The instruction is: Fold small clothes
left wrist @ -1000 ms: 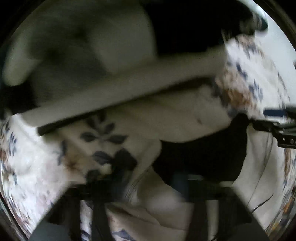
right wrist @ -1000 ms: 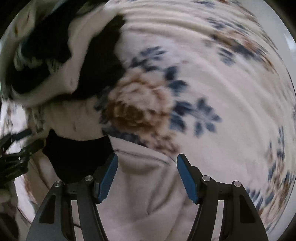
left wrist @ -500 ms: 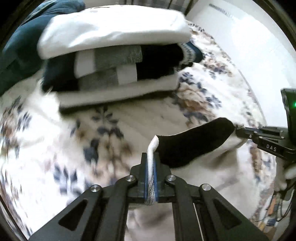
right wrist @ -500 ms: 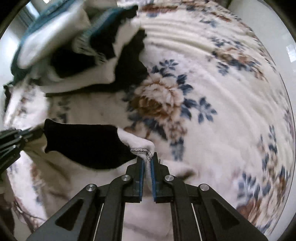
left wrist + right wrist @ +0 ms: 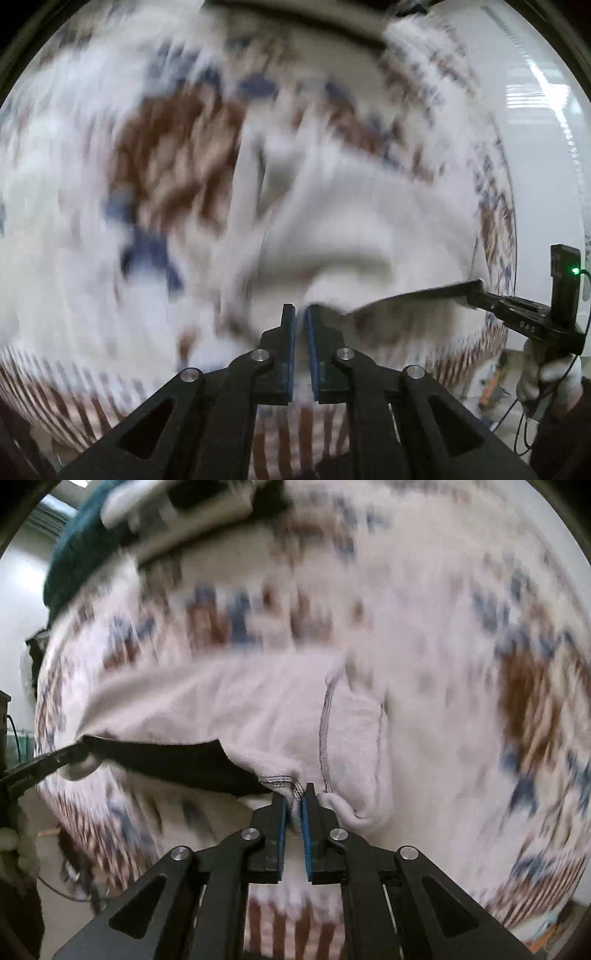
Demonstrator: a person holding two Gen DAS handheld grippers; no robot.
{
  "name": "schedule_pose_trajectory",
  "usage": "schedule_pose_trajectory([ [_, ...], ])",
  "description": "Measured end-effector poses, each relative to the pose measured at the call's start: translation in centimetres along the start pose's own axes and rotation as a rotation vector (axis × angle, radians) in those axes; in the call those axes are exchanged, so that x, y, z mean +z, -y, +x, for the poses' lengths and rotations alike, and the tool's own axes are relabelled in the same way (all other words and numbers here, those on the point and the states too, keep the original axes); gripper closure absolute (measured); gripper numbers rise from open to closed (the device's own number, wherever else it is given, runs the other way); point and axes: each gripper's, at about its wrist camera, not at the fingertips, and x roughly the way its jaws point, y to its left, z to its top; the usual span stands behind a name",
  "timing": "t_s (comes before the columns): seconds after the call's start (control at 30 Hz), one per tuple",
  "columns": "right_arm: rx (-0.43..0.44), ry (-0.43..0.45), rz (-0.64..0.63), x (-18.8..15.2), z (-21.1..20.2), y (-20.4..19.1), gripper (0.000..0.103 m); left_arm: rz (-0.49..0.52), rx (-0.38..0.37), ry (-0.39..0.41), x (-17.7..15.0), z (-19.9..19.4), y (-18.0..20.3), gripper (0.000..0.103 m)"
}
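A small white garment (image 5: 229, 705) with a black waistband (image 5: 173, 760) hangs stretched between my two grippers above the floral blanket (image 5: 461, 602). My right gripper (image 5: 293, 805) is shut on the hem at one end of the waistband. My left gripper (image 5: 301, 321) is shut on the other end; the white cloth (image 5: 351, 229) spreads ahead of it. Each gripper shows in the other's view: the right one (image 5: 480, 295) at the right edge, the left one (image 5: 48, 760) at the left edge. Both views are blurred.
A stack of folded clothes (image 5: 159, 520), with a teal piece and a white piece on top, lies at the far edge of the blanket. A white wall (image 5: 546, 147) runs past the blanket's right side. The striped blanket border (image 5: 295, 919) is below my fingers.
Both grippers, shut on the waistband ends, have swung the garment away from the folded stack and lifted it. The cameras now look down over the blanket's near edge.
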Motion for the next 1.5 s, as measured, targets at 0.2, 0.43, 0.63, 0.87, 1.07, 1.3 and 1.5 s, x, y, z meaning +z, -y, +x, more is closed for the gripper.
schedule_pose_trajectory([
  [0.2, 0.032, -0.141, 0.079, -3.7, 1.4, 2.9, 0.057, -0.099, -0.025, 0.002, -1.7, -1.8, -2.0, 0.056],
  [0.43, 0.128, 0.024, 0.296, -1.3, -2.5, 7.4, 0.051, -0.201, -0.128, 0.126, 5.8, -1.6, -1.9, 0.048],
  [0.63, 0.224, 0.048, 0.440, 4.0, 0.4, 9.5, 0.051, -0.206, -0.128, 0.067, 12.0, 3.5, -0.9, 0.053],
  [0.87, 0.075, 0.081, 0.418, 8.9, 2.9, 8.6, 0.103, -0.130, -0.075, 0.070, 13.6, 4.3, -1.7, 0.079],
  [1.07, 0.168, 0.054, 0.440, 8.0, 0.5, 9.5, 0.075, -0.223, -0.293, 0.103, 8.3, 0.3, -3.4, 0.039],
  [1.3, 0.319, -0.027, 0.532, 0.1, 0.5, 9.8, 0.045, -0.258, -0.251, 0.011, 2.2, 3.9, -4.0, 0.042],
  [1.5, 0.378, -0.066, 0.603, -3.0, 3.2, 8.9, 0.097, -0.339, -0.330, 0.105, 0.1, 2.3, -4.1, 0.099],
])
